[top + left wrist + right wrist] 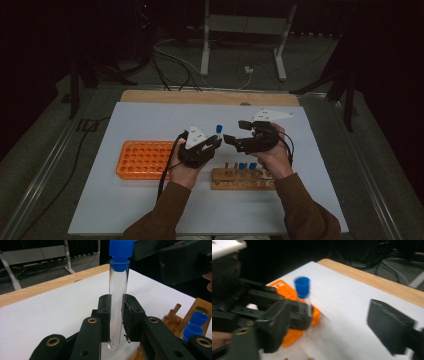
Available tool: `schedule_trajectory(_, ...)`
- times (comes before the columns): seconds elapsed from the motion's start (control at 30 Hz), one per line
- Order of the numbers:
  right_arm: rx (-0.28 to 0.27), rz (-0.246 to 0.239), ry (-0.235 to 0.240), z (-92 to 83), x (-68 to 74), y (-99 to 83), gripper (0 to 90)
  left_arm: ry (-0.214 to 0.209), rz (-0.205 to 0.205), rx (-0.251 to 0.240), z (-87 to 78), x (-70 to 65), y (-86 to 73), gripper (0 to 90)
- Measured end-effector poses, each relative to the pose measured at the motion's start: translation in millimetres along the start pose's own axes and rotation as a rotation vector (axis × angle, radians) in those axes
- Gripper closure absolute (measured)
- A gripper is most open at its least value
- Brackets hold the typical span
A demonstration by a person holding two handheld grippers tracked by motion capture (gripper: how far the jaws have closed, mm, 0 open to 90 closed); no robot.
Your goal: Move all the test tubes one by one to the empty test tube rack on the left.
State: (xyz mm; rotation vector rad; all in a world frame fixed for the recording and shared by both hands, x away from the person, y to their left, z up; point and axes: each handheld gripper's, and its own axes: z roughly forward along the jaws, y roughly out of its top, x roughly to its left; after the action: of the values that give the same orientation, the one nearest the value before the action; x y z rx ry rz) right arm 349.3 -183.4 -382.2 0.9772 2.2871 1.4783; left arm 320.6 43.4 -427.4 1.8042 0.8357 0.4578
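A clear test tube with a blue cap [120, 252] stands upright between the jaws of my left gripper [117, 303], which is shut on the glass below its middle. From above, that left gripper [216, 143] holds the tube [219, 131] over the white mat, just right of the orange rack [145, 159]. My right gripper [234, 132] faces it from the right, jaws wide apart, close to the cap but not on it. In the right gripper view the blurred tube [302, 287] sits by the left jaw, and my right gripper [337, 320] is open.
A wooden rack [242, 178] with two blue-capped tubes [196, 323] lies in front of the hands. The white mat [150, 120] covers a wooden table [210, 96]. Cables and a metal stand [240, 30] are on the floor behind.
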Motion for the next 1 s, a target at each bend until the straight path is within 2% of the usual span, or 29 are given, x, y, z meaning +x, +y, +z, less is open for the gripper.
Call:
schedule_trajectory(0.2,-0.007,-0.001,-0.025,-5.3,-5.9,-6.5,3.2,0.011,-0.031,-0.005,-7.6,8.5,-0.2,78.3)
schedule_trajectory(0.4,0.006,0.015,-0.050,-9.3,-16.1,-15.4,0.9,0.014,-0.043,-0.018,-18.4,17.2,-1.0,78.2)
schedule_trajectory(0.6,0.000,0.042,-0.073,-16.4,-25.4,-23.0,0.0,0.027,-0.074,-0.048,-32.3,30.5,-1.8,78.2)
schedule_trajectory(1.0,-0.025,0.053,-0.095,-33.4,-31.9,-34.8,0.0,0.068,-0.075,-0.075,-58.2,47.5,-7.9,78.2)
